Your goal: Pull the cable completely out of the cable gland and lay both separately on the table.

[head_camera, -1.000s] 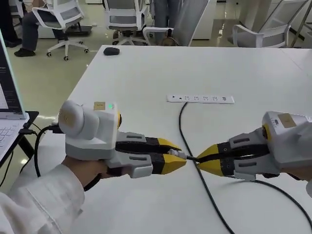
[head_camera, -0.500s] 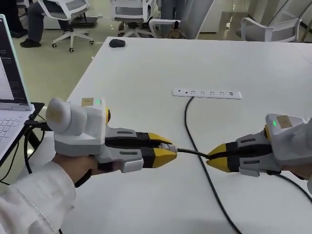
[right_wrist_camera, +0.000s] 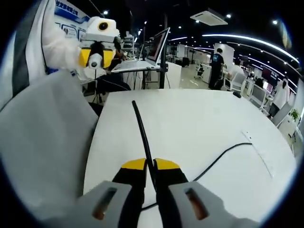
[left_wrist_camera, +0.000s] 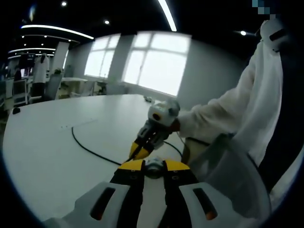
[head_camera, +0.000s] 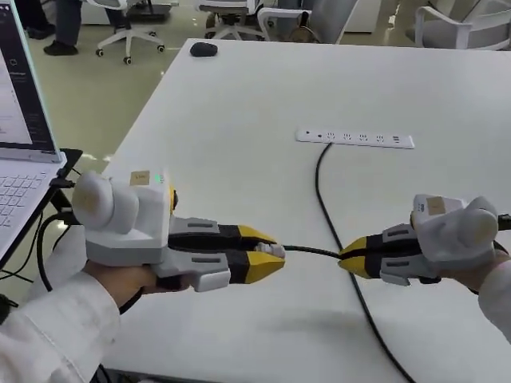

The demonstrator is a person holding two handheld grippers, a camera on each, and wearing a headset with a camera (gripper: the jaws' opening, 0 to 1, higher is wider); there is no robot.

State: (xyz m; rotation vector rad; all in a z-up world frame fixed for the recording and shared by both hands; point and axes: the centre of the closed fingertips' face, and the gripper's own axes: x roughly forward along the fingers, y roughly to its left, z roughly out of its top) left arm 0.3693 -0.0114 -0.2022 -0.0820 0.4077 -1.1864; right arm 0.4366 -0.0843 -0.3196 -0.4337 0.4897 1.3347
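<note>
Our left gripper (head_camera: 275,257) has its yellow-tipped jaws closed on the small grey-white cable gland (head_camera: 279,250), held just above the white table (head_camera: 239,112). Our right gripper (head_camera: 344,260) faces it, jaws pinched tight on the thin black cable (head_camera: 311,251), which spans the short gap between the two. In the head view the cable reaches the gland's mouth, but in the right gripper view its far end seems to stop short of the left gripper, so we cannot tell whether it is fully free. To pull well, we should draw the right gripper straight back along the cable's own line and hold the gland steady without twisting. We should also avoid snagging the black cord (head_camera: 322,179) of the white power strip (head_camera: 355,139), which runs beneath the right gripper. Then we lay each piece down well apart.
</note>
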